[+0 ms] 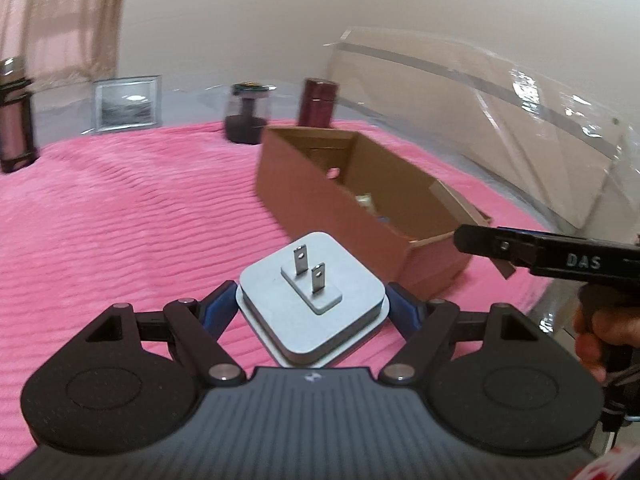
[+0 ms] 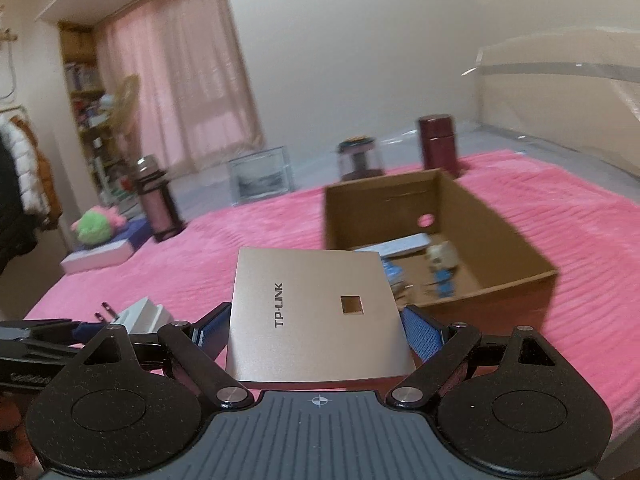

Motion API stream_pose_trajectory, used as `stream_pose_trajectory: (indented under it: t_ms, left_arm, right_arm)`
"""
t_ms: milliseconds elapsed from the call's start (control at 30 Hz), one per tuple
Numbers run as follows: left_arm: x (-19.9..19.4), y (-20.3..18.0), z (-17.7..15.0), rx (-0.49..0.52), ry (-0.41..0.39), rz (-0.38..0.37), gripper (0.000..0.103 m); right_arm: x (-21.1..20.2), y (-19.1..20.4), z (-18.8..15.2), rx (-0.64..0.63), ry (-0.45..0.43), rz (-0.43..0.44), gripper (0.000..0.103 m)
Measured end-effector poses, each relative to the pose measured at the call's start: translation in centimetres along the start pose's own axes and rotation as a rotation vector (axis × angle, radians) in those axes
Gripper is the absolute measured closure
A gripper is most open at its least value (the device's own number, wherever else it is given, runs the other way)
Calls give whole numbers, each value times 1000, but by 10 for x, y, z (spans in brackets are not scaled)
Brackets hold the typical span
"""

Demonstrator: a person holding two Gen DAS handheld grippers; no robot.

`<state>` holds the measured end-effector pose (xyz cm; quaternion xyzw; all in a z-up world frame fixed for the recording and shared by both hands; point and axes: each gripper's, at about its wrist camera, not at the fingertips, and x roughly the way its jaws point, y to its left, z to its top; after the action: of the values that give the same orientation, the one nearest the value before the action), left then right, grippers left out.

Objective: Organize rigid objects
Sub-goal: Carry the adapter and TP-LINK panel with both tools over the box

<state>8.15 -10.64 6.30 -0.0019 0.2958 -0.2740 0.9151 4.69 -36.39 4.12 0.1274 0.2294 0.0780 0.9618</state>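
In the left wrist view, a white square plug adapter is pinched between the blue pads of the left hand-held gripper. It is held flat side down with its two metal prongs pointing up, probably so that it can be lowered level into a container. The body is smooth, hard plastic with rounded corners. Beyond it, an open brown cardboard box is seen on a ribbed pink blanket; it is judged to be the collecting place. The right hand-held gripper is seen at the right edge, beside the box's near corner.

In the right wrist view, a flat, matte silver TP-LINK panel with a small square cut-out is clamped by its side edges between the right hand-held gripper's blue textured pads, its face tilted up towards the camera. The cardboard box lies just ahead, with a small figurine and a flat white piece already inside. A dark red cylindrical canister is stood behind the box.
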Motion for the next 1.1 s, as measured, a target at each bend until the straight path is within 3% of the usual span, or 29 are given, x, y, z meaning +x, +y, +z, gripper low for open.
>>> stream_pose_trajectory:
  t_ms: [433, 1100]
  left_arm:
    - [48, -69, 38, 124, 10, -133, 27]
    - [115, -101, 76, 279, 63, -196, 27]
  right_arm:
    - [-22, -68, 20, 36, -64, -120, 17]
    - [17, -114, 54, -43, -19, -117, 17]
